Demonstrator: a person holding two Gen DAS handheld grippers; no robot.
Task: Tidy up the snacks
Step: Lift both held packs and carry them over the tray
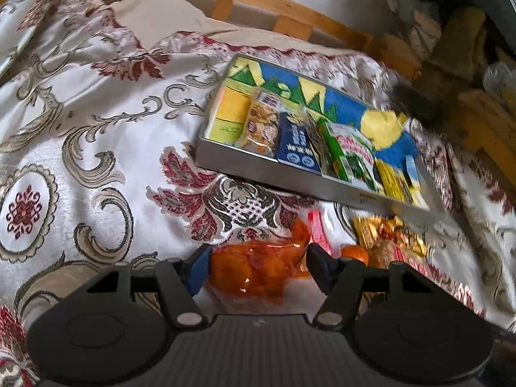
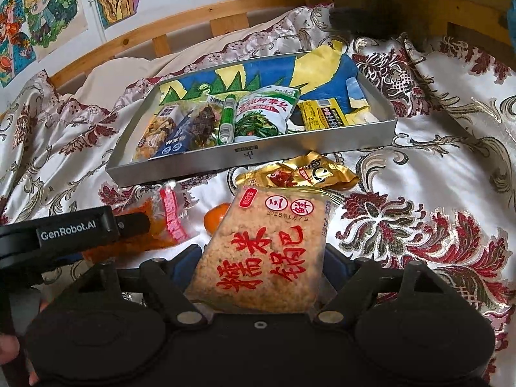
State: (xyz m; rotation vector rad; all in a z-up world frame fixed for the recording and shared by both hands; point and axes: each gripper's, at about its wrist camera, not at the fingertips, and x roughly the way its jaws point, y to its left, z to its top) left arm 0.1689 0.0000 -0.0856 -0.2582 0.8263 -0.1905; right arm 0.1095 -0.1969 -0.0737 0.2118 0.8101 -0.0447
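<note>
A shallow silver tray (image 1: 290, 182) (image 2: 290, 151) with a blue and yellow picture inside lies on the bed and holds several snack packets. My left gripper (image 1: 258, 266) is shut on a clear orange snack bag (image 1: 258, 267), low over the bedspread in front of the tray; the bag also shows in the right wrist view (image 2: 154, 229). My right gripper (image 2: 262, 266) is shut on a rice-cracker packet (image 2: 264, 248) with red characters, held in front of the tray. A gold packet (image 2: 300, 172) and a small orange (image 2: 217, 217) lie on the bedspread near the tray's front wall.
A patterned satin bedspread (image 1: 96, 129) covers the bed. A wooden bed rail (image 2: 193, 19) runs behind the tray, with drawings on the wall above. Wooden furniture (image 2: 451, 6) and clutter stand at the far right. The left gripper's body (image 2: 64, 229) reaches in from the left.
</note>
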